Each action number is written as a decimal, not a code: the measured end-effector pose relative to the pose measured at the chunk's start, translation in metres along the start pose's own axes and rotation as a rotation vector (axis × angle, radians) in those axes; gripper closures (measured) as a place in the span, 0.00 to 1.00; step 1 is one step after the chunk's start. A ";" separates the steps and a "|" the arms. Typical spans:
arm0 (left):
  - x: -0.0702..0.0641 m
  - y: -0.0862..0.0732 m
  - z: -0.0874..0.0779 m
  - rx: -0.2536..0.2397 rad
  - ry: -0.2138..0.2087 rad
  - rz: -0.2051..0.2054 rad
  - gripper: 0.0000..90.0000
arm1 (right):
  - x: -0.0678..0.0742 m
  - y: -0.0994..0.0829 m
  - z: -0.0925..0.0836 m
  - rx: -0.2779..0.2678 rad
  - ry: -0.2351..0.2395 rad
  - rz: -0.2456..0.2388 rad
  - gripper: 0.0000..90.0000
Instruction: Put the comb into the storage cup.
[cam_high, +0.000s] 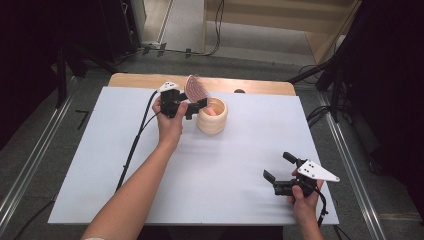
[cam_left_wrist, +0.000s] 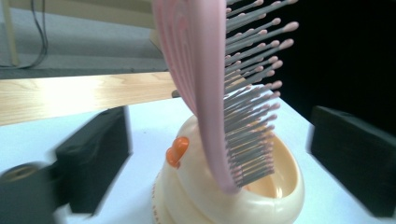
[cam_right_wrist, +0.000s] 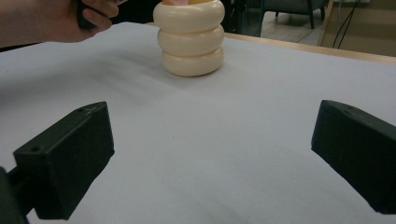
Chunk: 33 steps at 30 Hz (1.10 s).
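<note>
A pink hairbrush stands tilted in a cream ringed cup at the back middle of the white table. The brush's grey bristles face right in the left gripper view, and its lower end sits inside the cup. My left gripper is open right beside the cup, its jaws wide apart on either side of the brush and clear of it. My right gripper is open low at the front right with nothing between its jaws.
An orange knob sticks out of the cup's side. A strip of bare wood runs along the table's far edge. The left gripper's cable trails across the left part of the sheet. Floor and dark stands surround the table.
</note>
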<state>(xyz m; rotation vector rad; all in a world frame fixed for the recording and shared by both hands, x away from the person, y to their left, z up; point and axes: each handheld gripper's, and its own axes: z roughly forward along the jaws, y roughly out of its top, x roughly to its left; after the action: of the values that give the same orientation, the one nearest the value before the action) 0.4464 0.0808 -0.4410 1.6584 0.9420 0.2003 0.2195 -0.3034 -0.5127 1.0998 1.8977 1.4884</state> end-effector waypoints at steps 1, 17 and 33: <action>0.000 -0.001 -0.001 -0.003 -0.011 0.005 0.00 | 0.000 0.000 0.000 0.000 0.000 0.000 0.00; -0.007 -0.010 -0.021 0.001 0.009 0.106 0.00 | 0.000 0.000 0.000 0.003 -0.002 0.001 0.00; -0.015 -0.018 -0.047 -0.024 -0.011 0.162 0.00 | 0.000 0.000 0.000 0.002 -0.002 -0.002 0.00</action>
<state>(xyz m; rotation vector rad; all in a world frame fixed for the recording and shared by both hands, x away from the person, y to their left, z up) 0.4007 0.1066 -0.4367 1.7129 0.7946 0.3103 0.2195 -0.3030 -0.5126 1.0996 1.8990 1.4843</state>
